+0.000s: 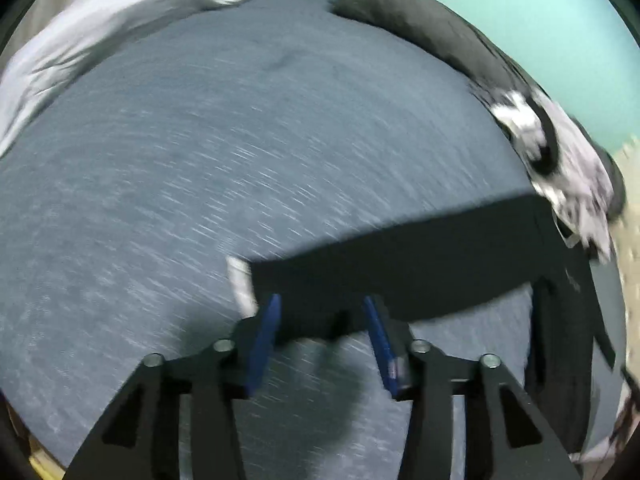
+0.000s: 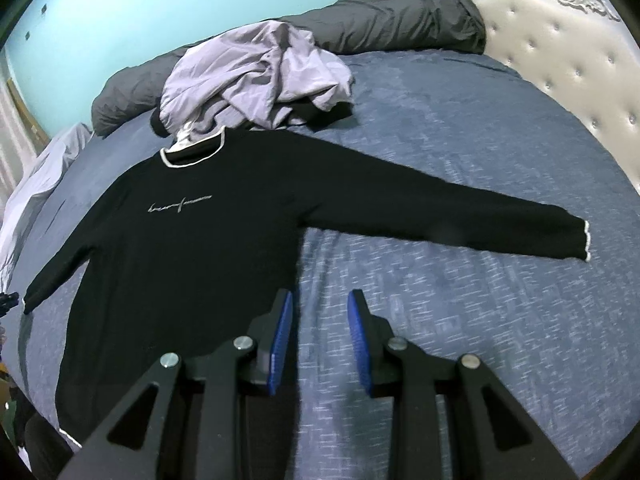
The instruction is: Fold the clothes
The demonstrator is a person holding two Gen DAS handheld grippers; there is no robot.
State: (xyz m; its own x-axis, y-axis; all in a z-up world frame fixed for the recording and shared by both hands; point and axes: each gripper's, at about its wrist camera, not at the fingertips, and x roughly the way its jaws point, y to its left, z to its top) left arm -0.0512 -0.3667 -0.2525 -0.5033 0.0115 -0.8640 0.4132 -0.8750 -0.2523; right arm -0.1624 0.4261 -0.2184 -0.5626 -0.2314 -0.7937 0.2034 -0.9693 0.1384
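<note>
1. On the bed (image 2: pixel 460 128), covered in a blue-grey sheet, a black sweater (image 2: pixel 180 248) lies flat, front up, with pale script across the chest and a white-edged collar toward the far side.
2. Its one sleeve (image 2: pixel 440 216) stretches straight out to the right in the right wrist view, ending in a white-trimmed cuff (image 2: pixel 586 242).
3. The other sleeve runs down to the left edge of that view.
4. Just beyond the collar sits a crumpled lilac garment (image 2: pixel 260 76), and behind it a dark grey duvet (image 2: pixel 380 20) lies rolled along the turquoise wall (image 2: pixel 120 12).
5. A tufted cream headboard (image 2: pixel 568 68) stands at the right.
6. The right gripper (image 2: pixel 320 300) hangs over the sheet beside the sweater's side seam, its jaws apart with nothing between them.
7. The left gripper (image 1: pixel 322 304), in a blurred view, has its jaws apart over the end of a sleeve (image 1: pixel 400 264); the white cuff (image 1: pixel 242 284) lies just left of the left pad.
8. The blue pads do not press on the cloth.
9. A white sheet (image 1: pixel 100 28) is bunched at the far left.
</note>
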